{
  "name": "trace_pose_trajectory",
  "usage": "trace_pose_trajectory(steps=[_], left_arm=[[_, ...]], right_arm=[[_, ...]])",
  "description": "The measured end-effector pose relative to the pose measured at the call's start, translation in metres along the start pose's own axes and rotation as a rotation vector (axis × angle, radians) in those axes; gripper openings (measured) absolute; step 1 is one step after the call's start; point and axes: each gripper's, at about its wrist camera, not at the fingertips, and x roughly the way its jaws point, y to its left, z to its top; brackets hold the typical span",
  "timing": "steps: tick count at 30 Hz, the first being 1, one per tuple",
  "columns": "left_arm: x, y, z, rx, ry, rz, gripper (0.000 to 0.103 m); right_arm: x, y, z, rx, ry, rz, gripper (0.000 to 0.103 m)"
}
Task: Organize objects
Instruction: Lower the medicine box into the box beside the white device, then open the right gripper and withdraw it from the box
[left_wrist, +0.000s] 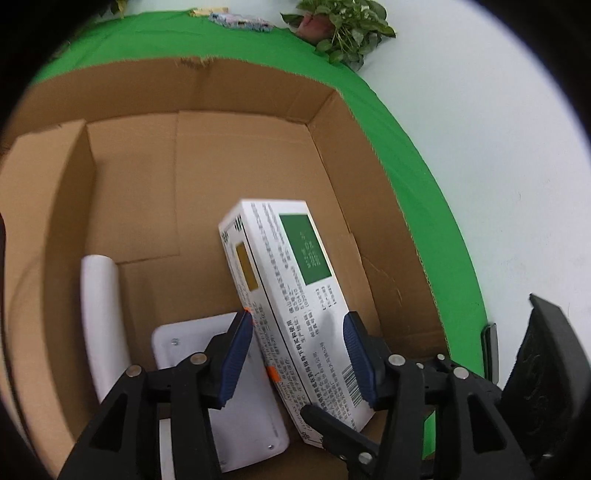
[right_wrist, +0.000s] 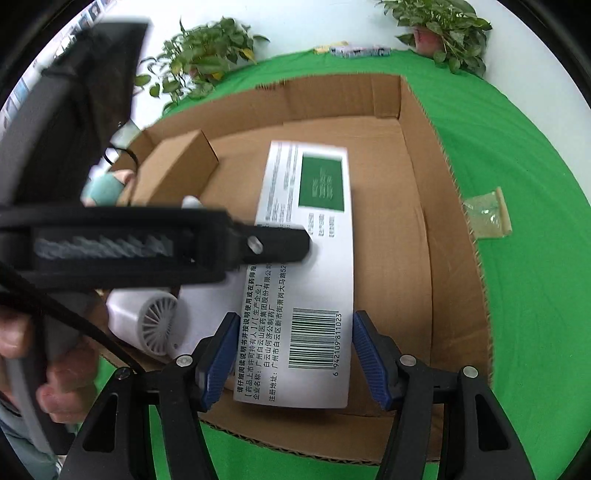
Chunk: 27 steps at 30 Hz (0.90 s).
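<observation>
Fan (right_wrist: 155, 325) and brown carton (right_wrist: 173, 170) flank medicine box (right_wrist: 306, 266).

Staged tabletop setup indoors: green cloth (right_wrist: 517, 155), plain white wall (left_wrist: 498, 110), potted plants (right_wrist: 199, 51).

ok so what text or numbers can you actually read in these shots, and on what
"6 942109 811023": under the barcode on the white medicine box.
"生产企业", "广州白云山医药集团股份有限公司": same box, beside the barcode.
White text on its green panel: too blurred.
Remaining small print: too small.
</observation>
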Motion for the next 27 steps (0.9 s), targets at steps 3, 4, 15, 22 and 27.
trace_pose_trajectory(steps=[3,4,15,22,27], left_arm=[[-0.02,0.0,-0.003,0.004,-0.043,0.009,0.05],[-0.027,0.0,-0.005,0.006,-0.058,0.021,0.05],[-0.114,0.029,-0.035,0.007,-0.289,0.156,0.05],[-0.152,0.037,-0.067,0.097,-0.479,0.368,0.057],[-0.18,0.044,-0.12,0.164,-0.675,0.54,0.081]], right_arm=[[0.004,0.005,-0.003,-0.01,-0.006,-0.018,0.059],[0.004,0.007,-0.003,-0.009,-0.005,-0.022,0.059],[0.009,0.018,-0.007,0.021,0.037,-0.043,0.067],[-0.023,0.032,-0.017,0.018,-0.128,-0.037,0.092],[-0.067,0.044,-0.05,0.053,-0.401,-0.03,0.102]])
